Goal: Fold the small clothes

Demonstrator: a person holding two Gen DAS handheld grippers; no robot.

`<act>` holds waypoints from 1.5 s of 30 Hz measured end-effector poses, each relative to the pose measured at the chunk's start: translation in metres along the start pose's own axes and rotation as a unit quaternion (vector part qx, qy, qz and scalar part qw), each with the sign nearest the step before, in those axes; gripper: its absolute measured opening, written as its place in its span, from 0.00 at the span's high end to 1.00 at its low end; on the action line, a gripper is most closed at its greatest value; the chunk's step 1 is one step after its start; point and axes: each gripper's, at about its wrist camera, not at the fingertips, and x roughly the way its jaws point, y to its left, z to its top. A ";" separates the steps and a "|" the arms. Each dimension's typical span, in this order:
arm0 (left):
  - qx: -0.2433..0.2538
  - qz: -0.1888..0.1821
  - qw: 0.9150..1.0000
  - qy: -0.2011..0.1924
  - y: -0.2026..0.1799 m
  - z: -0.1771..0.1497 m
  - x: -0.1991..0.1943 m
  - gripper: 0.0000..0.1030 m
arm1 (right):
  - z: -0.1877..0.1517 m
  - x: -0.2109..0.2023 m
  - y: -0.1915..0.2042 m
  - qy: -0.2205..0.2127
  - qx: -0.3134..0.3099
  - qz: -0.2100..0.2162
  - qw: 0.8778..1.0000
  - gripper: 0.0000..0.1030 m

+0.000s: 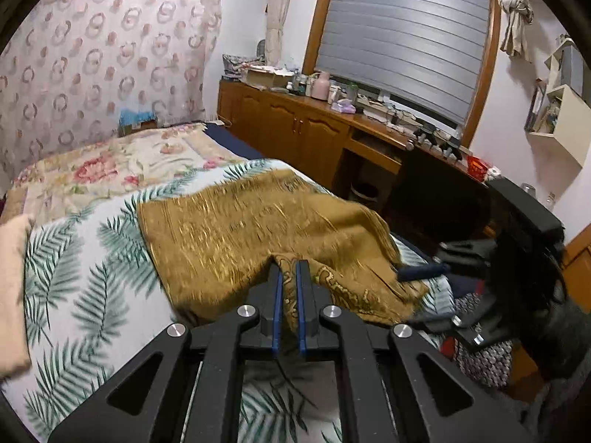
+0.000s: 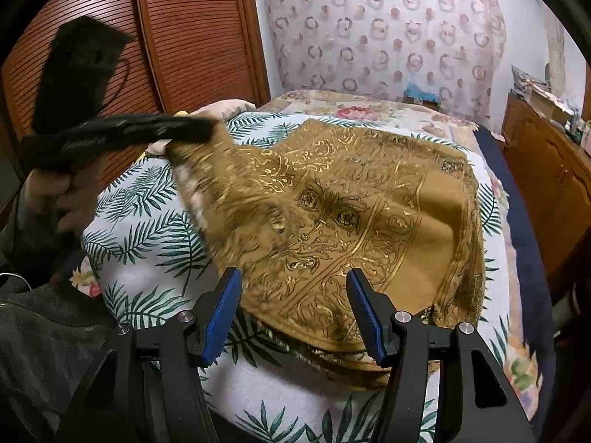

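So the mustard-gold cloth (image 2: 351,203) with the shiny scroll print is spread over the bed (image 2: 147,221), on the palm-leaf sheet, taking up the middle of both views. The left tongs (image 1: 289,277) are clenched on a bunched edge of it, low in the centre of the left wrist view; you can see fabric squeezed between the blue pads (image 1: 277,306). In the right wrist view the same tongs show up at the upper left, lifting that corner off the sheet, and it's all motion blur there. The right tongs (image 2: 293,288) are released, jaws wide apart, hovering just over the near hem at the bottom of the frame with nothing between them.

What could go wrong, as I see it:

- Only one side is pinned. If the left pulls across while the right isn't gripping, I'd guess the whole cloth drags over the sheet instead of folding.
- The left grip looks like a small pinch of a thin, slippery-looking edge. A quick tug could slide it out.
- The near hem looks doubled under itself at the bottom of the right wrist view. Closing there might catch two layers, or the sheet too.
- The cloth sits near the bed's right edge, so an off-centre pull may send it sliding off.
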 end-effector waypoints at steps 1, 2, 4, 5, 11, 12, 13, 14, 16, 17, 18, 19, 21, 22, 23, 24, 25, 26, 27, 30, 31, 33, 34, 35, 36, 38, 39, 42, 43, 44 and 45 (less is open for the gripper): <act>-0.001 0.002 1.000 0.000 0.002 0.003 0.003 0.93 | -0.003 -0.001 0.001 -0.001 0.000 -0.003 1.000 0.41; -0.004 0.005 1.000 -0.002 0.005 0.006 0.006 0.93 | -0.004 -0.003 0.000 -0.001 -0.001 -0.004 1.000 0.41; -0.007 0.012 1.000 -0.003 0.010 0.008 0.011 0.93 | -0.004 -0.001 0.000 0.000 -0.002 -0.010 1.000 0.41; -0.009 0.016 1.000 -0.003 0.012 0.010 0.014 0.93 | -0.005 -0.001 0.000 0.003 -0.004 -0.014 1.000 0.41; -0.021 0.024 0.999 -0.004 0.023 0.015 0.020 0.93 | -0.002 0.018 -0.004 0.024 -0.020 -0.051 0.998 0.41; -0.021 0.026 0.999 -0.004 0.024 0.015 0.020 0.93 | -0.001 0.021 -0.008 0.027 -0.021 -0.057 0.998 0.41; -0.021 0.030 0.999 -0.005 0.025 0.015 0.020 0.93 | 0.000 0.023 -0.012 0.029 -0.023 -0.062 0.997 0.41; -0.021 0.034 0.999 -0.006 0.026 0.015 0.020 0.93 | 0.001 0.025 -0.014 0.031 -0.026 -0.066 0.997 0.41; -0.021 0.037 0.999 -0.007 0.028 0.016 0.021 0.93 | 0.001 0.028 -0.022 0.037 -0.031 -0.074 0.996 0.41; -0.020 0.038 0.999 -0.008 0.029 0.017 0.022 0.93 | 0.001 0.028 -0.026 0.041 -0.029 -0.078 0.996 0.41; -0.019 0.039 0.999 -0.010 0.030 0.018 0.022 0.93 | 0.001 0.030 -0.029 0.046 -0.025 -0.080 0.995 0.41; -0.017 0.040 0.999 -0.011 0.031 0.018 0.023 0.93 | 0.002 0.032 -0.032 0.049 -0.024 -0.081 0.995 0.41; -0.019 0.039 0.999 -0.012 0.035 0.020 0.024 0.93 | 0.004 0.034 -0.035 0.054 -0.026 -0.087 0.994 0.41; -0.019 0.039 0.999 -0.013 0.037 0.020 0.024 0.93 | 0.006 0.035 -0.035 0.054 -0.024 -0.088 0.994 0.46; -0.019 0.040 0.999 -0.013 0.037 0.020 0.024 0.93 | 0.009 0.036 -0.037 0.052 -0.021 -0.085 0.995 0.55; -0.019 0.042 0.999 -0.013 0.038 0.021 0.024 0.93 | 0.012 0.036 -0.036 0.049 -0.019 -0.078 0.996 0.60; -0.022 0.043 0.999 -0.013 0.041 0.021 0.025 0.93 | 0.015 0.034 -0.037 0.046 -0.019 -0.074 0.996 0.70; -0.024 0.045 0.999 -0.012 0.044 0.023 0.025 0.93 | 0.018 0.034 -0.036 0.042 -0.021 -0.072 0.996 0.78; -0.026 0.047 0.999 -0.011 0.047 0.024 0.026 0.93 | 0.023 0.034 -0.034 0.038 -0.025 -0.072 0.996 0.81; -0.027 0.055 0.998 -0.009 0.054 0.028 0.028 0.93 | 0.039 0.033 -0.035 0.018 -0.029 -0.078 0.996 0.88; -0.028 0.058 0.998 -0.010 0.058 0.030 0.028 0.93 | 0.044 0.032 -0.036 0.008 -0.027 -0.078 0.997 0.89; -0.030 0.062 0.998 -0.011 0.066 0.035 0.030 0.93 | 0.058 0.029 -0.039 -0.015 -0.022 -0.077 0.997 0.90; -0.031 0.064 0.997 -0.011 0.069 0.036 0.030 0.93 | 0.065 0.029 -0.041 -0.025 -0.020 -0.077 0.997 0.90; -0.032 0.066 0.997 -0.010 0.074 0.039 0.032 0.93 | 0.068 0.028 -0.044 -0.033 -0.019 -0.076 0.996 0.90; -0.033 0.069 0.997 -0.009 0.078 0.040 0.033 0.93 | 0.075 0.030 -0.047 -0.040 -0.017 -0.073 0.996 0.90; -0.037 0.072 0.997 -0.006 0.089 0.046 0.039 0.93 | 0.086 0.035 -0.053 -0.049 -0.014 -0.072 0.996 0.90; -0.038 0.075 0.996 -0.004 0.093 0.047 0.042 0.93 | 0.093 0.039 -0.056 -0.051 -0.013 -0.073 0.996 0.90; -0.039 0.088 0.995 0.006 0.105 0.053 0.056 0.93 | 0.109 0.052 -0.064 -0.050 -0.015 -0.072 0.996 0.90; -0.043 0.089 0.995 0.010 0.110 0.053 0.061 0.93 | 0.113 0.058 -0.068 -0.046 -0.014 -0.072 0.996 0.90; -0.047 0.088 0.995 0.014 0.113 0.053 0.065 0.93 | 0.116 0.067 -0.074 -0.037 -0.010 -0.071 0.997 0.90; -0.053 0.087 0.995 0.019 0.118 0.053 0.070 0.93 | 0.120 0.077 -0.080 -0.025 -0.004 -0.068 0.997 0.90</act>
